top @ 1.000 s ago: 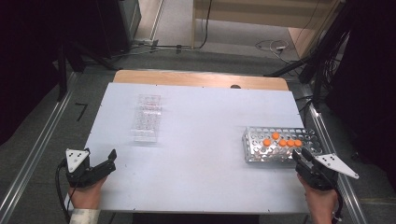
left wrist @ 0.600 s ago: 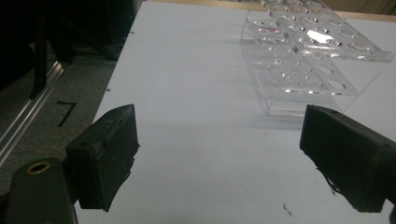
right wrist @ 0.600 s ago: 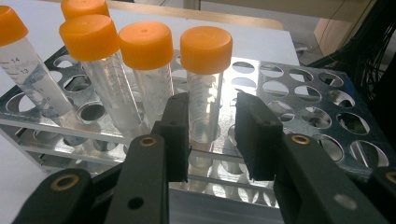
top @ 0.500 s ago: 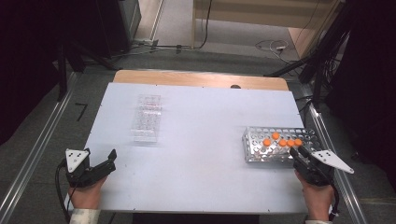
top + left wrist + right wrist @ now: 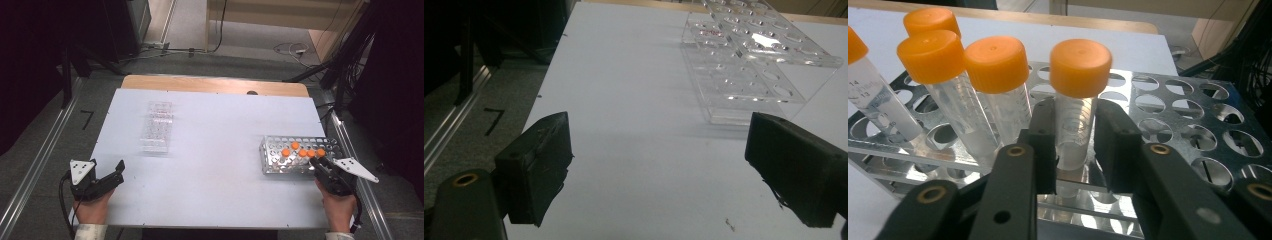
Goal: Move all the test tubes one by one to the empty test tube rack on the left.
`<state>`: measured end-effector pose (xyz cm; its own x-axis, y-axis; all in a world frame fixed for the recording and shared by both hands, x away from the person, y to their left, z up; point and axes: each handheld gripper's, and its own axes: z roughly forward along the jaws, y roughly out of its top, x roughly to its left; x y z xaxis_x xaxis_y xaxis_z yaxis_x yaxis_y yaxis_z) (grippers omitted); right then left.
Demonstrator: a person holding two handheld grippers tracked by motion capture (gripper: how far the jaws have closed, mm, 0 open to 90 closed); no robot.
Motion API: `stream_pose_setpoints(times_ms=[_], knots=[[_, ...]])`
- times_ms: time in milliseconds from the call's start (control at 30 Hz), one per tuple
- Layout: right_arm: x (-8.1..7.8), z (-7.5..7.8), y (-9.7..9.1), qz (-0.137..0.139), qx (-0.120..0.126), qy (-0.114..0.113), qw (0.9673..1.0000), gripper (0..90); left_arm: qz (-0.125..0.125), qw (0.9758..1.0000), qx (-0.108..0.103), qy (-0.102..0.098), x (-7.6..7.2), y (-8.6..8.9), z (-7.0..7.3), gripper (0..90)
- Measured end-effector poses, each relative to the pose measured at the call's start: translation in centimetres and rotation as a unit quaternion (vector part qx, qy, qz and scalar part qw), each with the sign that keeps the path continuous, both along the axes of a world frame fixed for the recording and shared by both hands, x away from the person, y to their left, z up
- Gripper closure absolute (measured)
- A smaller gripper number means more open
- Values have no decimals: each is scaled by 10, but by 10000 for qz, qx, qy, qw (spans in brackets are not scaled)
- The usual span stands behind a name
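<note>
Right gripper has just been closing its jaws and now clamps an orange-capped tube just under the cap, with the tube standing in the metal rack at the table's right edge, beside four other capped tubes. Left gripper sits with its jaws wide apart and empty, near the clear acrylic rack on the left side of the white table. Best way to pull this off is probably a straight vertical lift so the tube doesn't scrape the hole or tip the neighbours, keeping the squeeze firm since the plastic looks slick
</note>
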<state>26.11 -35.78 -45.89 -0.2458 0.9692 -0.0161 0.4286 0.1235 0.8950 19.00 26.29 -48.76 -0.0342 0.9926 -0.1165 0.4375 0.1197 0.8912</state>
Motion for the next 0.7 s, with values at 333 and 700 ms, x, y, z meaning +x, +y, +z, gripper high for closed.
stream_pose_setpoints(times_ms=[333, 700], knots=[[-4, 10, -3, 7, 230, -193, 9995, 714, -4, 10000, -22, -7, 0, 0, 0, 119], [-18, 34, -12, 44, 591, -560, 9967, 718, -26, 10000, -21, -4, 0, -1, 0, 118]])
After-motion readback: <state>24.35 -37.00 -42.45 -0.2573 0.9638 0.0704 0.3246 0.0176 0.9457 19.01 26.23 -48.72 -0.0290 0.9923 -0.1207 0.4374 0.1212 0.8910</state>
